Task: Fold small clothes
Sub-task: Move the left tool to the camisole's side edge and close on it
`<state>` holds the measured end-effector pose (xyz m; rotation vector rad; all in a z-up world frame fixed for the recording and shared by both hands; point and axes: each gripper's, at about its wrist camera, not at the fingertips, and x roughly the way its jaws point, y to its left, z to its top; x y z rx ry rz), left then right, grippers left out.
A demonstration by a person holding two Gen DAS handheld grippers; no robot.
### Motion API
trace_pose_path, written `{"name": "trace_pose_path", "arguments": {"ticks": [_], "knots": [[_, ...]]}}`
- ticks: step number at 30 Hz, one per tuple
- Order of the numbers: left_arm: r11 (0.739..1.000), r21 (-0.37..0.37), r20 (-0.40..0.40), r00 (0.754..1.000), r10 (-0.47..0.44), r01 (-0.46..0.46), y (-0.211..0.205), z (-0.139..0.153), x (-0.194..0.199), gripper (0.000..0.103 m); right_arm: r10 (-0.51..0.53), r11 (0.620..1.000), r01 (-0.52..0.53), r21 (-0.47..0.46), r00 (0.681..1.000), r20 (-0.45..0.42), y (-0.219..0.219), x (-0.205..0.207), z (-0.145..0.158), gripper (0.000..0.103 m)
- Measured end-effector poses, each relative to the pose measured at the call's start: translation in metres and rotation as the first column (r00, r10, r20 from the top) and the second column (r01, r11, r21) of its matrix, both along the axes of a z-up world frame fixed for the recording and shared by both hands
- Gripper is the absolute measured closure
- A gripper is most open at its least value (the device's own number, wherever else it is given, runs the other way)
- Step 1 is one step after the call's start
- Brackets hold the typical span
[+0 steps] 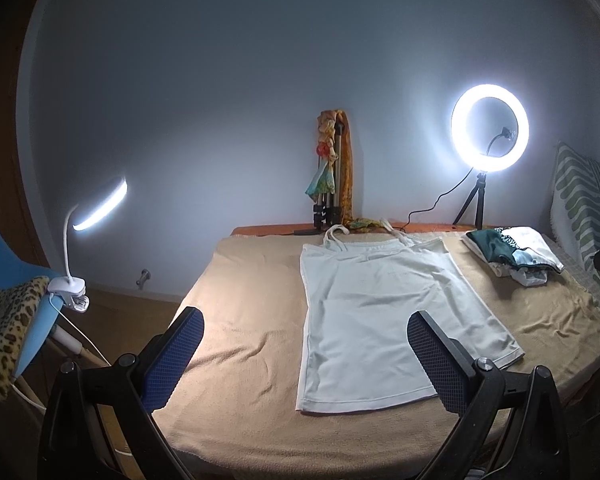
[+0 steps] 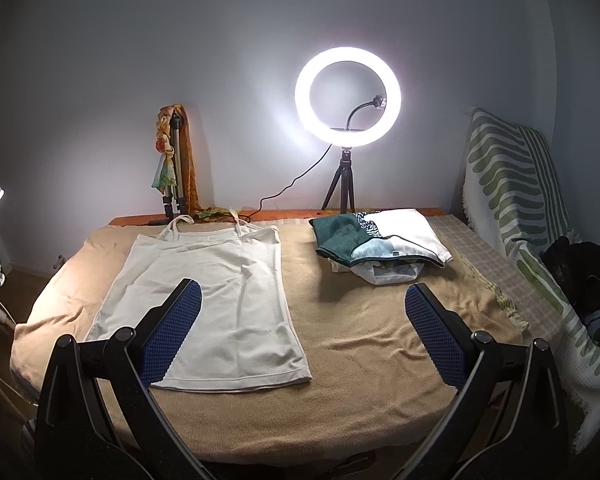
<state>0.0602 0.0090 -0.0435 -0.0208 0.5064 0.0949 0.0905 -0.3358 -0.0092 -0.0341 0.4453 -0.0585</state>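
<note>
Left wrist: our left gripper (image 1: 306,354) is spread wide, empty, above the near hem of the white camisole (image 1: 374,312), which lies flat on the tan blanket (image 1: 240,320).
Right wrist: our right gripper (image 2: 302,332) has its fingers apart, holds nothing; camisole to its left, clothes pile (image 2: 376,242) beyond.
How-to: we'd pinch hem corners w/ both, fold evenly twd straps.

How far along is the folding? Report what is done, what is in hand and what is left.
Done: a pile of folded clothes sits at the far right of the tan blanket. In hand: nothing; the left tool and right tool are both open and empty. Left: the white camisole lies spread flat, straps toward the wall, not yet folded. Whether the dark heap by the striped cushion needs folding, I cannot tell.
</note>
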Motion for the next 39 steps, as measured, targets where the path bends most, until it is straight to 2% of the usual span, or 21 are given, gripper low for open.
{"name": "trace_pose_path", "arguments": {"ticks": [5,12,21,24,29,33,39], "knots": [[1.0,-0.016,-0.042,0.999,-0.002,0.001,0.006,-0.015,0.016,0.0,0.016,1.0,-0.016,-0.015,1.0,-0.004,0.009,0.024,-0.006,0.0],[0.994,-0.108,-0.12,0.993,0.001,-0.014,0.03,-0.044,0.037,0.002,0.102,0.995,-0.102,0.019,0.994,-0.031,0.027,0.077,-0.014,0.0],[0.97,-0.238,-0.273,0.962,-0.009,-0.058,0.057,-0.101,0.069,0.023,0.257,0.952,-0.235,0.198,0.962,-0.091,0.044,0.165,-0.027,0.0],[0.97,-0.237,-0.309,0.951,-0.017,-0.059,0.055,-0.117,0.075,0.027,0.298,0.941,-0.269,0.206,0.947,-0.12,0.062,0.192,-0.032,0.009],[0.974,-0.221,-0.357,0.933,-0.041,-0.042,0.049,-0.141,0.085,0.032,0.38,0.92,-0.355,0.165,0.911,-0.158,0.108,0.228,-0.041,0.015],[0.975,-0.222,-0.384,0.921,-0.064,-0.025,0.046,-0.156,0.093,0.036,0.448,0.893,-0.423,0.155,0.872,-0.197,0.148,0.252,-0.051,0.018],[0.968,-0.25,-0.4,0.909,-0.112,0.009,0.049,-0.168,0.102,0.049,0.52,0.854,-0.489,0.178,0.807,-0.281,0.21,0.295,-0.078,0.026]]}}
